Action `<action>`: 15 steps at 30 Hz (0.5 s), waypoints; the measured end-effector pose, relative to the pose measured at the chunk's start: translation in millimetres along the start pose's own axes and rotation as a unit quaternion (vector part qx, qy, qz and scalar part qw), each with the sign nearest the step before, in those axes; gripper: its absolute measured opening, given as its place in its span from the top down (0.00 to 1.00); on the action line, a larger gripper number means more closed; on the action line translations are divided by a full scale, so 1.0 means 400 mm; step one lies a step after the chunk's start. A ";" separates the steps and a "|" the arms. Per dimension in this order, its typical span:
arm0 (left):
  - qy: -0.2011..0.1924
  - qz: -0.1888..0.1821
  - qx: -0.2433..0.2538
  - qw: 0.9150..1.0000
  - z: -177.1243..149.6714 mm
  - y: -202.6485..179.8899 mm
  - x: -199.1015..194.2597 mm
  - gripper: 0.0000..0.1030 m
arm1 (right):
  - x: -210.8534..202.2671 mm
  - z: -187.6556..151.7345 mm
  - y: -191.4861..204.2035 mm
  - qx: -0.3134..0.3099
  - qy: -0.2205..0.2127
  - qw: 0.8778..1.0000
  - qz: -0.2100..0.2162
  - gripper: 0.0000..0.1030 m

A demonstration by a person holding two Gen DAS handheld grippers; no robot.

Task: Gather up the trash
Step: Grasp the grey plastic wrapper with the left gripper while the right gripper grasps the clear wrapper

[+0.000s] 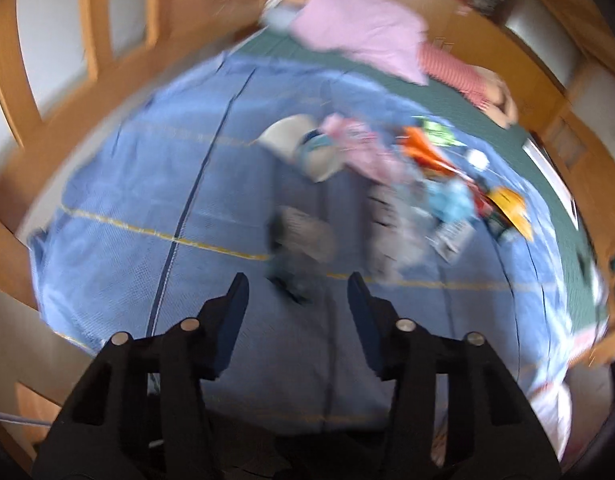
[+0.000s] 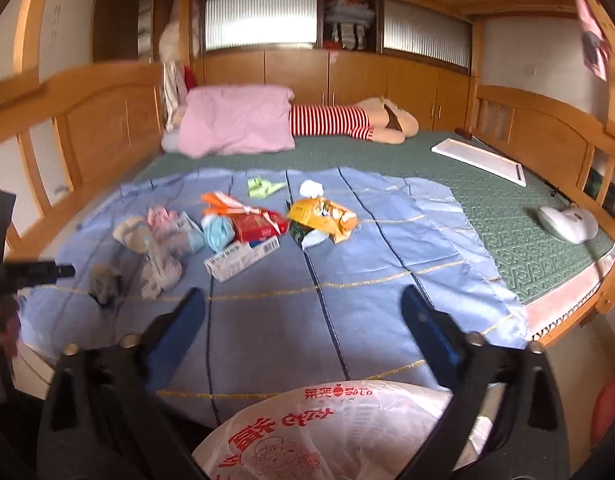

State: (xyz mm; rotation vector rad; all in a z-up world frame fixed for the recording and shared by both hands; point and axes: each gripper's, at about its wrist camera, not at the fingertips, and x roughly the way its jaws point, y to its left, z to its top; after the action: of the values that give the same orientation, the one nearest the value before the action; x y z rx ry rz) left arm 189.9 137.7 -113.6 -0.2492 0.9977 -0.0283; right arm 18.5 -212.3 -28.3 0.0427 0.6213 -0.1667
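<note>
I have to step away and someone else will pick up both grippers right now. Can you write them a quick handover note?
Left hand-held gripper: open, empty, over the blue sheet near a grey sock.
Right hand-held gripper: open, empty, above the plastic bag at the bed's near edge.
Trash: orange snack packet, red packet, barcoded box, green wrapper and white tissue lie mid-sheet among socks.
Done: nothing visibly bagged.
Left: all of it.

It was a home bedroom: a wooden bunk bed [image 2: 107,92] with a green mattress [image 2: 507,216], a blue sheet [image 2: 367,248] strewn with wrappers and socks, a pink pillow [image 2: 235,120], cupboards [image 2: 359,72] beneath frosted windows [image 2: 259,20].
</note>
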 end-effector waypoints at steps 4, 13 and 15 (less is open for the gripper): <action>0.021 -0.048 -0.036 0.998 0.046 0.059 0.099 0.38 | 0.059 0.016 0.062 -0.033 0.027 0.999 -0.007 0.33; 0.095 -0.035 0.035 0.994 0.054 -0.030 0.254 0.52 | 0.295 0.125 0.275 -0.029 0.076 0.994 0.068 0.33; 0.096 -0.039 0.023 0.994 0.053 -0.024 0.243 0.54 | 0.350 0.155 0.338 -0.025 0.084 0.991 0.097 0.33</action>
State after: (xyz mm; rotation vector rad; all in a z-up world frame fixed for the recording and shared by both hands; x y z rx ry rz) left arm 261.2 119.3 -181.2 -0.2473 1.1772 -0.1486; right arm 188.9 -104.5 -60.6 0.0683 0.7845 0.0407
